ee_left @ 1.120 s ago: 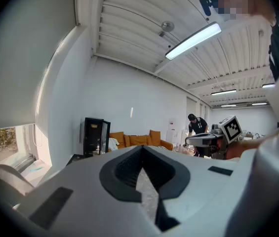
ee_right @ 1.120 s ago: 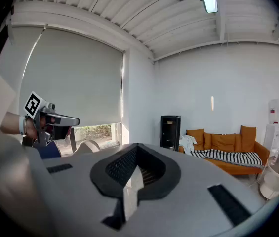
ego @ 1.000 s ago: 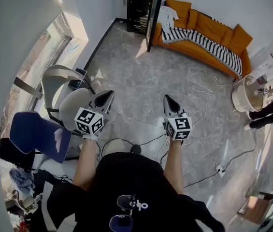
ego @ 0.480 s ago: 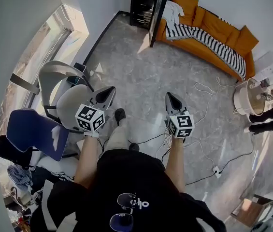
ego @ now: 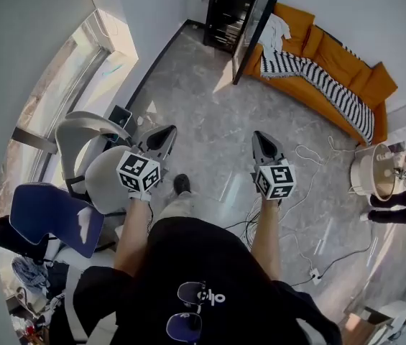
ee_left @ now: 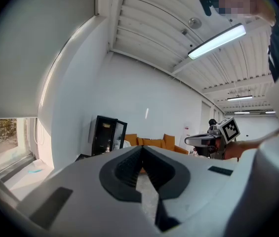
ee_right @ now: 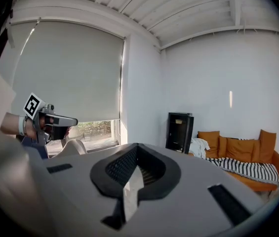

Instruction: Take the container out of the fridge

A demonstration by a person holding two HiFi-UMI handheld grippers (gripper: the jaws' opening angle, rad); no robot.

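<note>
Left tongs (ego: 164, 134): clenched with nothing between the jaws. You carry them out in front of you, pointing down the room.
Right tongs (ego: 264, 141): also clenched and empty, level with the left ones and well apart from them.
Fridge (ego: 228, 9): black, standing at the far end of the floor (ego: 203, 95) just beside the orange sofa (ego: 335, 77). Its door (ego: 256, 29) is swung open.
Container: too far off to make out. Going by the task, it is probably on a shelf inside the fridge.
Why this carry: there is nothing in reach to grab, so this looks like the walk across. Clenched tongs aimed ahead suit that, but you need to release them before reaching in.
Change from a second ago: your shoe (ego: 181, 184) is further forward between the tongs. The fridge and sofa have slid to the right in the head view. The tongs keep the same pose.
</note>
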